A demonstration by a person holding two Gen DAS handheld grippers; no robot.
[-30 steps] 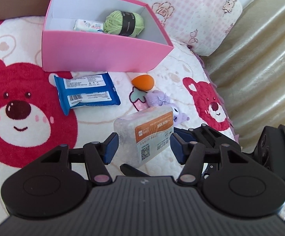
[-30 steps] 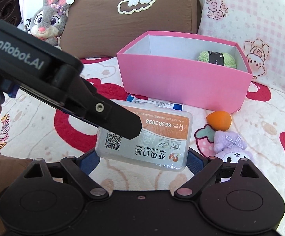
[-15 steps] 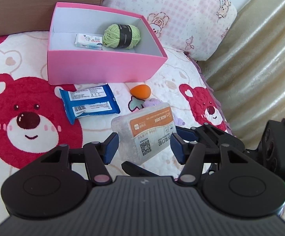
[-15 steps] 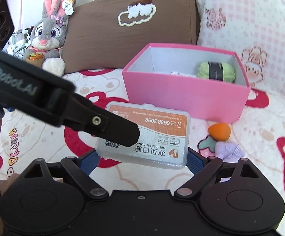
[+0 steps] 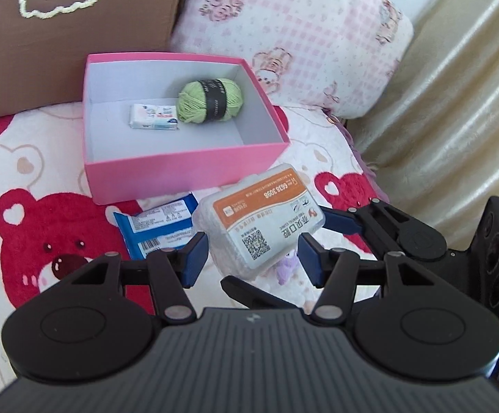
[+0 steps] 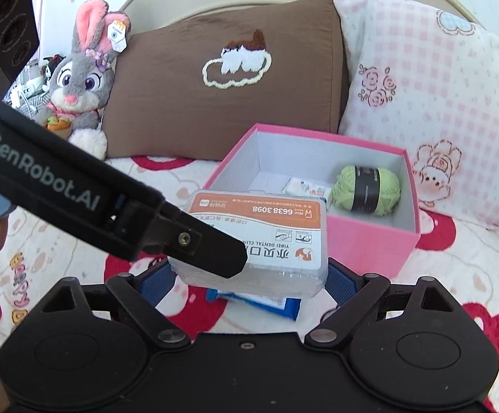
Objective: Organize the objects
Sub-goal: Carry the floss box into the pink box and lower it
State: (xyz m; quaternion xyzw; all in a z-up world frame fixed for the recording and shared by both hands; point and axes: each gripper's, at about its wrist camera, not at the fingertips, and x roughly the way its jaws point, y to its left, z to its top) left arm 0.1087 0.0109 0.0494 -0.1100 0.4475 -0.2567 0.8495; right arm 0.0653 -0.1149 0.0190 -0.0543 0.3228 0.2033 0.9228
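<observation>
Close in, the right tool (image 6: 249,282) is clamped on the clear dental box (image 6: 266,237), a blue pad pressed to each short end, and the box hangs in the air with its orange label up. The left tool (image 5: 251,261) has its fingers spread either side of the box's near end. Whether those pads actually touch it, there's no telling from here! From the right wrist view one left finger lies across the label.

Directly beneath on the bed sits a blue packet (image 5: 156,227), with a small purple toy (image 5: 285,268) just right of it, on the red bear blanket (image 5: 25,227).

A little farther is the open pink box (image 5: 187,168), holding a ball of green yarn (image 5: 209,101) at the far right and a small white pack (image 5: 154,116) touching it on the left.

At the back are the brown pillow (image 6: 221,79), the pink checked pillow (image 5: 301,34) and, far left, a grey bunny plush (image 6: 80,79).
</observation>
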